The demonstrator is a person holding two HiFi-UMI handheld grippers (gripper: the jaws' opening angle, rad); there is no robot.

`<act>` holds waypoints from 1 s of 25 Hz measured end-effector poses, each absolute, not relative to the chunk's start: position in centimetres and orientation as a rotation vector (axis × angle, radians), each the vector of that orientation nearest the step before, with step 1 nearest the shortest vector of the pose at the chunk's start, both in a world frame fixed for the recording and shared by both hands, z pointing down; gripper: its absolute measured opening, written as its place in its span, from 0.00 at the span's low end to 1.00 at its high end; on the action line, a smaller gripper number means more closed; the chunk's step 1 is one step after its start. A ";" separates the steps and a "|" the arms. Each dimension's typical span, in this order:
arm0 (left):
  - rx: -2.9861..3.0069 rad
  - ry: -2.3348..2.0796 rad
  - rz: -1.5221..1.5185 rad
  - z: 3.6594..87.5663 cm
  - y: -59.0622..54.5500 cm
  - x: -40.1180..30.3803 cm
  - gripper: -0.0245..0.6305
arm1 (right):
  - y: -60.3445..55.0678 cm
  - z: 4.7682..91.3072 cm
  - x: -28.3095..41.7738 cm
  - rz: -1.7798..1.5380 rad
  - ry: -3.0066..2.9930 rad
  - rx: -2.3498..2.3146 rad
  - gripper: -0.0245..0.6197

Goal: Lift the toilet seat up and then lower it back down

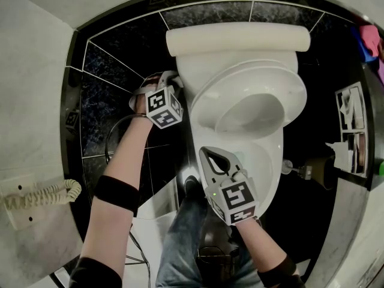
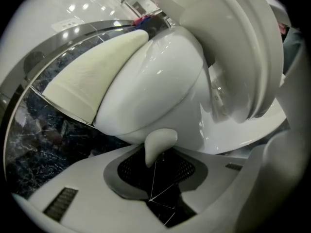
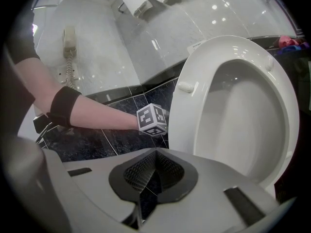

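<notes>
Likely stiff, slick, light seat [image 3: 193, 118]: take by free rim. Left gripper [image 2: 160, 171] closing round white lever [image 2: 158, 142], right gripper [image 3: 155, 160] pressed together, empty.

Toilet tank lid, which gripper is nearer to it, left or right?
Left. The left gripper is beside the toilet near the tank lid, fingers closing with a white tab between them; the right gripper is at the bowl's front.
</notes>
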State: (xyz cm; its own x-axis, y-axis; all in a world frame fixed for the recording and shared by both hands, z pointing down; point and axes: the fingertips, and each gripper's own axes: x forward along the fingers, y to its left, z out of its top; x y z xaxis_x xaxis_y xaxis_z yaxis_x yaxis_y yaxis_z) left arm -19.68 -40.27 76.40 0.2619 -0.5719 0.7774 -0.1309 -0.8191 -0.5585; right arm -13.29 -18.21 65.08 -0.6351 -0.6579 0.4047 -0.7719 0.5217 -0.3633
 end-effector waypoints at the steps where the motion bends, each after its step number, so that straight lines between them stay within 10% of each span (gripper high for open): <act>1: -2.163 0.637 -1.569 76.2 -40.2 -19.4 0.23 | -18.2 65.0 -13.2 0.776 -2.542 1.212 0.05; 14: -1.972 0.654 -1.625 76.6 -40.6 -20.2 0.23 | -17.4 63.8 -12.0 0.764 -2.524 1.230 0.05; 19: -1.871 0.747 -1.619 75.4 -40.9 -20.8 0.44 | -17.1 63.2 -10.9 0.734 -2.512 1.254 0.05; 25: -1.845 0.725 -1.622 74.1 -39.6 -20.5 0.45 | -16.1 62.2 -10.6 0.724 -2.514 1.261 0.05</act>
State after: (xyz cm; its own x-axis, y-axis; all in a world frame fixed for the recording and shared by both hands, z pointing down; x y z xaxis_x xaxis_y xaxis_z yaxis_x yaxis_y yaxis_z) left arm -20.52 -39.62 74.11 0.1166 -0.7219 0.6821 -0.0273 -0.6889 -0.7244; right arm -10.58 -16.13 62.19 -0.6001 -0.6825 0.4173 -0.7999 0.5056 -0.3233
